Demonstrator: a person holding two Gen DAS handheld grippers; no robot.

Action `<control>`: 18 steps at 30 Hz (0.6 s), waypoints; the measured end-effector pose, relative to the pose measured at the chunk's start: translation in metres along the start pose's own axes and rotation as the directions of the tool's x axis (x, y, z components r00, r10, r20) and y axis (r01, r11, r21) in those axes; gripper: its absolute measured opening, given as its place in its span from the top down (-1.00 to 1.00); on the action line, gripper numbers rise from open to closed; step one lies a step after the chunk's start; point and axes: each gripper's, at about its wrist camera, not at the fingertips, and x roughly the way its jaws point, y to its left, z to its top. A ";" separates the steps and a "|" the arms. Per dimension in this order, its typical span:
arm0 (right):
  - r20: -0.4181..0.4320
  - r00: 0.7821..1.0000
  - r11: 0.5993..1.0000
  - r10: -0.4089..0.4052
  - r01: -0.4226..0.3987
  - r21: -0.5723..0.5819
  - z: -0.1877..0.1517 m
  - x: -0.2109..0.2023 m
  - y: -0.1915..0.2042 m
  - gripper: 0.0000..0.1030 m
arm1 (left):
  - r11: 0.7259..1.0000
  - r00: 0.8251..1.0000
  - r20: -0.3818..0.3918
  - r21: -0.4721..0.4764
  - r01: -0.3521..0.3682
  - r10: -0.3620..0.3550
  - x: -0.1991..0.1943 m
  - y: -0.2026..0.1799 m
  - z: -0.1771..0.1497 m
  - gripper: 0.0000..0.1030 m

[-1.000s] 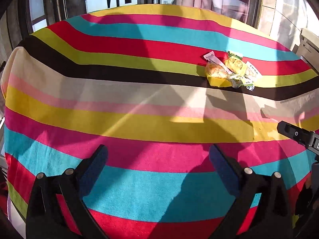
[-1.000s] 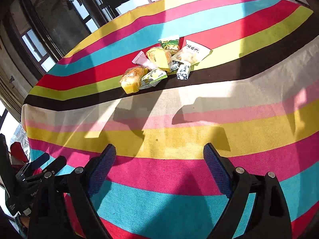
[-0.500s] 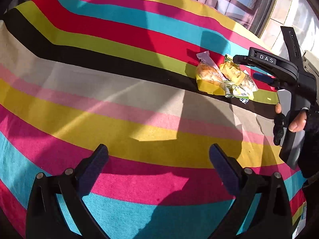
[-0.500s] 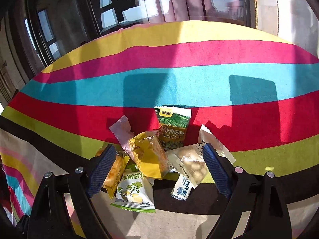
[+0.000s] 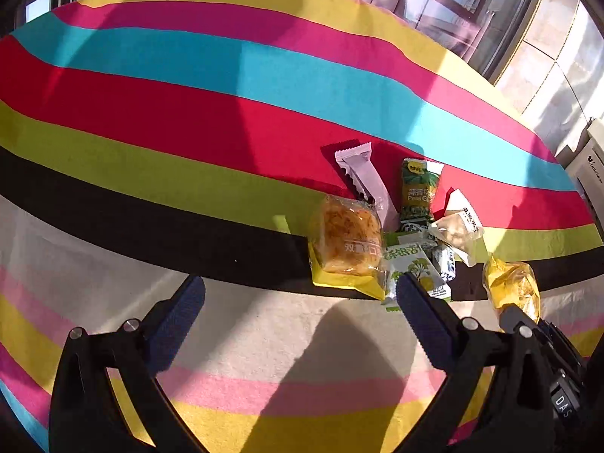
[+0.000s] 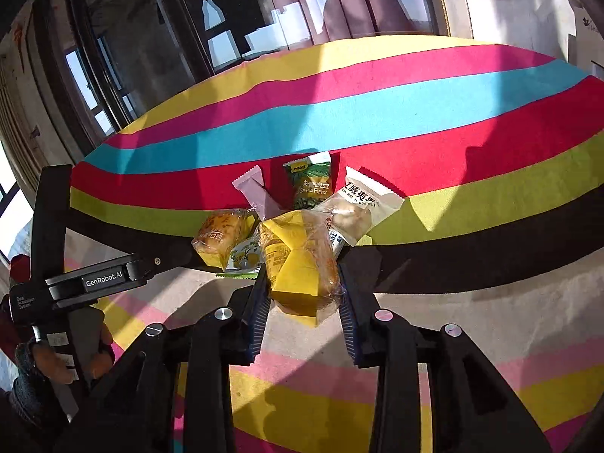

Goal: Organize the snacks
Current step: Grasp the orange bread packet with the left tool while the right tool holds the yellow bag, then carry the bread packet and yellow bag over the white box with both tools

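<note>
- Yellow-wrapped pastry packet (image 6: 300, 264) is clamped between the pads of the right gripper (image 6: 304, 298), at the near edge of the snack pile (image 6: 302, 207) on the striped tablecloth (image 6: 377, 113).
- Left gripper (image 5: 298, 317) hangs with its jaws wide and nothing between them, near the flaky bun packet (image 5: 349, 243).
- Green pea bag (image 5: 417, 192), pink bar (image 5: 364, 177), white nut packet (image 5: 458, 226) and the others lie heaped together.
- By my reading, sorting has barely begun: one packet is taken, the rest wait.
</note>
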 end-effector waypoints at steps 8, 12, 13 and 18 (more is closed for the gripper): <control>0.023 1.000 0.996 0.009 -0.011 0.091 -0.038 -0.039 -0.011 0.33 | 0.999 0.997 -0.074 0.030 -0.011 0.013 0.038 -0.026 0.016 0.03; 0.019 1.000 0.990 0.000 -0.003 0.142 -0.050 -0.049 -0.015 0.33 | 1.000 1.000 -0.016 0.014 0.017 -0.017 -0.004 -0.015 -0.022 0.04; 0.012 1.000 0.988 -0.001 -0.001 0.155 -0.053 -0.050 -0.017 0.33 | 1.000 1.000 -0.006 0.015 0.021 -0.021 -0.016 -0.010 -0.034 0.04; -0.009 1.000 0.979 0.001 0.001 0.203 -0.071 -0.054 -0.019 0.33 | 1.000 1.000 -0.011 0.006 0.022 -0.022 -0.059 0.019 -0.089 0.04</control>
